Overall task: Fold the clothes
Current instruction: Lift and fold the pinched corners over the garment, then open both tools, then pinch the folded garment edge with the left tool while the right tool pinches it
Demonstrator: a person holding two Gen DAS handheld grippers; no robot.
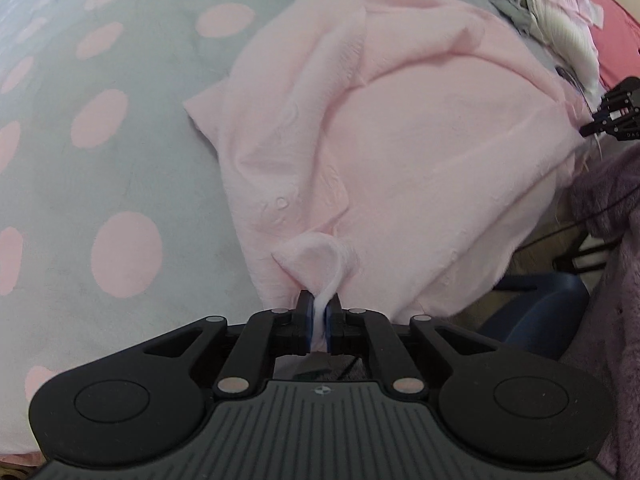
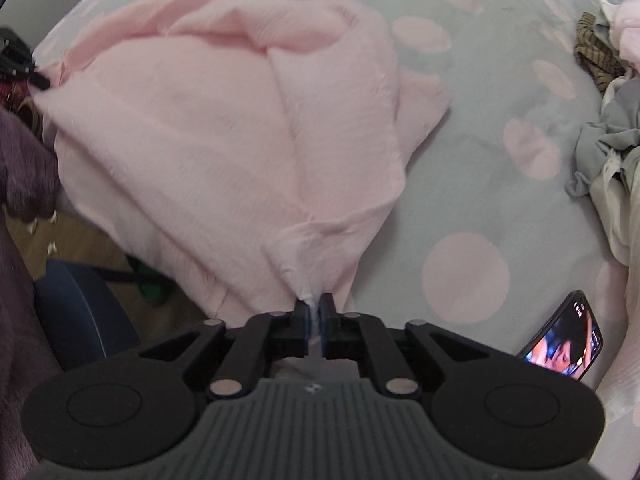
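Note:
A pale pink garment [image 1: 420, 148] lies partly on a grey bed cover with pink dots [image 1: 120, 140] and hangs over the bed's near edge. My left gripper [image 1: 319, 304] is shut on a bunched edge of the garment. My right gripper [image 2: 315, 306] is shut on another edge of the same garment [image 2: 208, 120]. The cloth is stretched between the two. The right gripper shows at the right edge of the left wrist view [image 1: 592, 126], and the left gripper shows at the left edge of the right wrist view [image 2: 40, 82].
A pile of grey, white and pink clothes [image 2: 612, 152] lies at the bed's far side, also in the left wrist view [image 1: 540, 4]. A phone with a lit screen [image 2: 564, 344] lies on the cover [image 2: 500, 160]. A blue chair [image 2: 80, 320] and purple fleece [image 1: 616, 240] are beside the bed.

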